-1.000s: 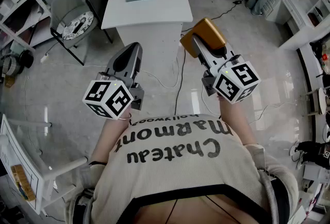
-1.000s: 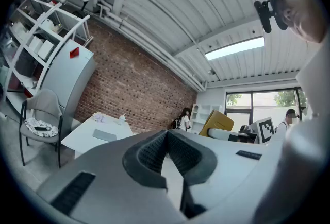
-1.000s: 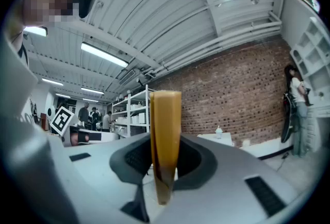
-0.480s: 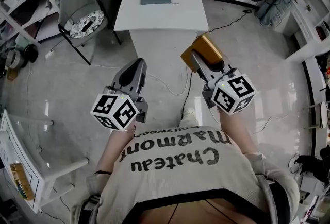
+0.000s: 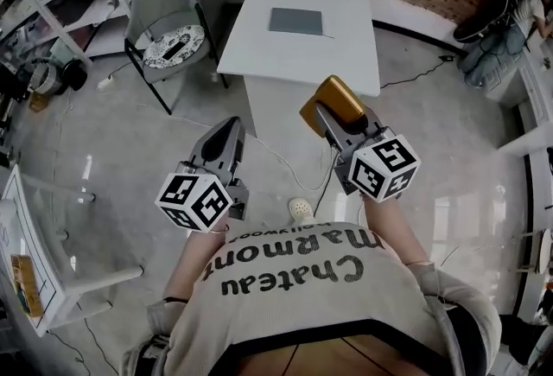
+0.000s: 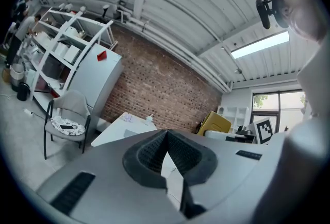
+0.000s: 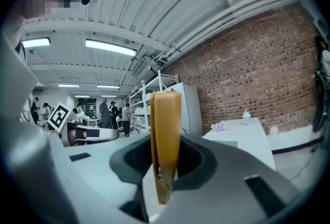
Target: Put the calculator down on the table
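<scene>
Yellow calculator [image 5: 340, 98], clamped edge-on in the right gripper [image 5: 327, 113], hangs by the near end of the white table [image 5: 298, 59]. Left gripper [image 5: 230, 129] is closed, empty. Likely light, rigid, slick; grip its edges.

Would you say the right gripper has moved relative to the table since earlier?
Yes: the right gripper, shut on the calculator, has come from beside the near corner of the white table to its near edge.
</scene>
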`<act>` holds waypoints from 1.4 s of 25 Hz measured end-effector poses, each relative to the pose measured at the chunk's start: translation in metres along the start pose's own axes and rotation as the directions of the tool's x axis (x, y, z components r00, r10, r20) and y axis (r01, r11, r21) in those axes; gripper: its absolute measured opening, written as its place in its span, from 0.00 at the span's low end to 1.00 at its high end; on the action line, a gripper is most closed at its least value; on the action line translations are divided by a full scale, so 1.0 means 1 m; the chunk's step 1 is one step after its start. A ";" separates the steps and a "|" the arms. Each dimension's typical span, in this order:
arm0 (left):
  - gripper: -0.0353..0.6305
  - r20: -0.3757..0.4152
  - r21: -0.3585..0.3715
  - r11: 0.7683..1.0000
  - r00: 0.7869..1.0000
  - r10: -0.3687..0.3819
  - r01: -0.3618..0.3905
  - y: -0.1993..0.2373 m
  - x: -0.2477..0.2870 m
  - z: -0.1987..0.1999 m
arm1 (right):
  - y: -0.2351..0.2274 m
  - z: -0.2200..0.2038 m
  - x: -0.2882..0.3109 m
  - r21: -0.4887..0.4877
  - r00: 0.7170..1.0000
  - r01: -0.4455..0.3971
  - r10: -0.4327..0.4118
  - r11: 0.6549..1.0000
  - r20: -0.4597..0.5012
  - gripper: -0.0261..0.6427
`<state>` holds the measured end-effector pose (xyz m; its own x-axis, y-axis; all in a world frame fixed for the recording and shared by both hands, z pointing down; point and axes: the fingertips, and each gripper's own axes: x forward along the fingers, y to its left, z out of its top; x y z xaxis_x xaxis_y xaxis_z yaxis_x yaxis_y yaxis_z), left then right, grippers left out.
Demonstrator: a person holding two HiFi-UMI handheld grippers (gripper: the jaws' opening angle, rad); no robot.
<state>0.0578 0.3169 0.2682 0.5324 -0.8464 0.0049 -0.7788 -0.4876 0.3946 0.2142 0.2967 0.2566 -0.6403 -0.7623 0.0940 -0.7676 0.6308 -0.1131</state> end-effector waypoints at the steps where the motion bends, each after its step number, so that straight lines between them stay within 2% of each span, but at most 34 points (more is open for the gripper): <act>1: 0.06 0.009 0.002 1.000 1.000 0.008 -0.008 0.003 0.009 0.005 | -0.009 0.004 0.011 0.008 1.000 -0.016 0.016 1.000 0.001 0.18; 5: 0.06 0.042 0.015 1.000 0.999 0.023 -0.024 0.013 0.046 0.024 | -0.040 0.024 0.048 0.013 0.997 -0.070 0.070 0.997 0.018 0.18; 13: 0.06 0.109 0.026 0.991 0.986 0.124 -0.128 0.037 0.107 0.048 | -0.090 0.051 0.108 -0.028 0.981 -0.187 0.188 0.982 0.039 0.18; 16: 0.06 0.123 0.025 0.987 0.980 0.155 -0.159 0.045 0.123 0.045 | -0.106 0.052 0.124 -0.025 0.974 -0.221 0.222 0.975 0.036 0.18; 19: 0.06 0.107 -0.001 0.983 0.978 0.182 -0.183 0.056 0.137 0.030 | -0.121 0.038 0.140 -0.010 0.970 -0.241 0.241 0.970 0.005 0.18; 23: 0.06 0.063 -0.031 0.977 0.975 0.211 -0.209 0.075 0.148 0.014 | -0.134 0.014 0.159 0.089 0.968 -0.241 0.246 0.966 -0.051 0.18; 28: 0.06 0.042 -0.051 0.975 0.975 0.220 -0.218 0.094 0.159 0.004 | -0.146 -0.006 0.181 0.283 0.959 -0.256 0.280 0.924 -0.046 0.18; 30: 0.06 0.037 -0.058 0.975 0.975 0.218 -0.215 0.107 0.166 0.006 | -0.151 -0.007 0.193 0.313 0.959 -0.252 0.279 0.916 -0.041 0.18; 35: 0.06 0.038 -0.052 0.975 0.976 0.216 -0.214 0.152 0.188 0.019 | -0.157 -0.006 0.237 0.305 0.966 -0.228 0.254 0.925 -0.047 0.18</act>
<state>0.0330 0.0796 0.3116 0.3385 -0.9393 0.0553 -0.8563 -0.2831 0.4319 0.1828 0.0172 0.3024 -0.8149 -0.5693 0.1091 -0.5554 0.7131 -0.4279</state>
